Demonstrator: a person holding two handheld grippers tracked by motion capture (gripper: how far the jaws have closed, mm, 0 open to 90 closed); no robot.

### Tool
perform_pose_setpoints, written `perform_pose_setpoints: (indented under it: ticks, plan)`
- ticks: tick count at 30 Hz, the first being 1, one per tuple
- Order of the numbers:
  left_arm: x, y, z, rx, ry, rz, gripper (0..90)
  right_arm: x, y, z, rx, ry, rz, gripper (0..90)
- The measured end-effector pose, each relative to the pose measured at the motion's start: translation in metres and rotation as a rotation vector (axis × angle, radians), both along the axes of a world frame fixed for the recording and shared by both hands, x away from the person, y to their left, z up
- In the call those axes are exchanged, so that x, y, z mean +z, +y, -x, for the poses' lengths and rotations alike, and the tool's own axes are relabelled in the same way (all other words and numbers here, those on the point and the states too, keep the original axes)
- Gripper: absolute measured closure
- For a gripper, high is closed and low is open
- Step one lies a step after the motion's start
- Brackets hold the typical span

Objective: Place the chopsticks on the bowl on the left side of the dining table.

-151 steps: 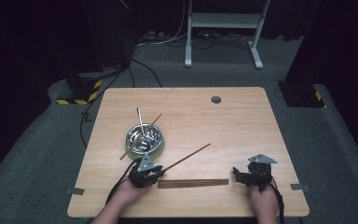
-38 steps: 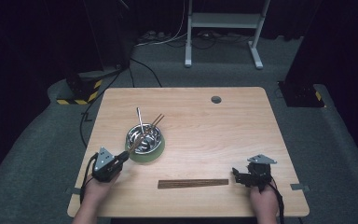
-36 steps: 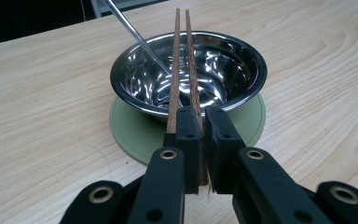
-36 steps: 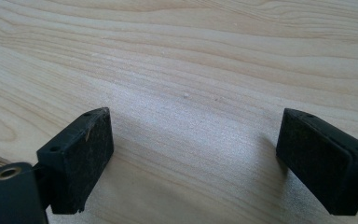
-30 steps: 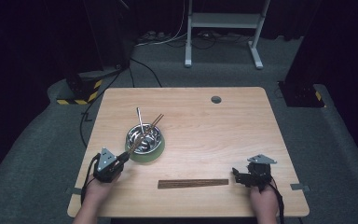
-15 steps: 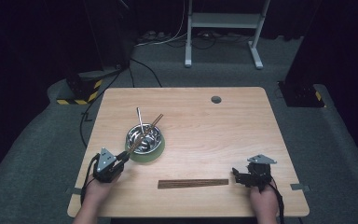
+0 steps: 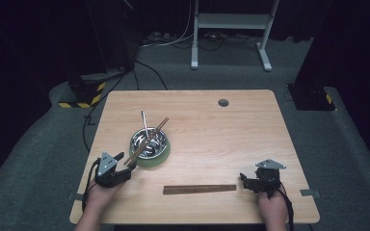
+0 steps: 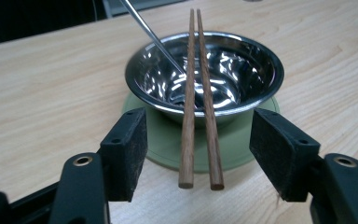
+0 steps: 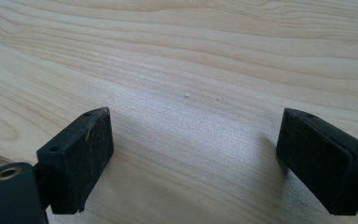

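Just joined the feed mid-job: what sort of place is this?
Likely a darkened recording studio or lab, not a dining room: a lone wooden table on grey carpet, loose floor cables, and hazard-striped equipment.

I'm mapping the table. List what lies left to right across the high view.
Left claw → steel bowl on its green mat → dark wooden strip → right claw.

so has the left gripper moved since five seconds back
Yes. The left gripper went left, from near the wooden strip to beside the bowl; its jaws have just been opening.
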State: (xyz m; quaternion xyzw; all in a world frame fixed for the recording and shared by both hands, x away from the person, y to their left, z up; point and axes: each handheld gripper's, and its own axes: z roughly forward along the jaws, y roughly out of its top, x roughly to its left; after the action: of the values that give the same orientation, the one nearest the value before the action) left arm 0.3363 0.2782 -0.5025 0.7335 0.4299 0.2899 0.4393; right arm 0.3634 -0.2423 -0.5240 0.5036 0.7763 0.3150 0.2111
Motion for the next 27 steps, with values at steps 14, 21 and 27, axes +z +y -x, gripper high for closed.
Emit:
perform_pose_setpoints:
  ticks: [14, 21, 27]
  plan:
    - [-0.0108, 0.0005, -0.0014, -0.022, 0.0, -0.023, 62.3, 0.0, -0.0004, -0.0004, 0.004, -0.006, 0.005, 10.4]
    - [-0.0099, 0.0019, 0.0006, -0.031, -0.016, -0.007, 75.7, 0.0, -0.0004, -0.0004, 0.005, -0.005, 0.005, 10.4]
    - [-0.0092, 0.001, 0.0024, -0.053, -0.01, 0.008, 76.4, 0.0001, -0.0002, -0.0002, 0.004, -0.002, 0.003, 10.4]
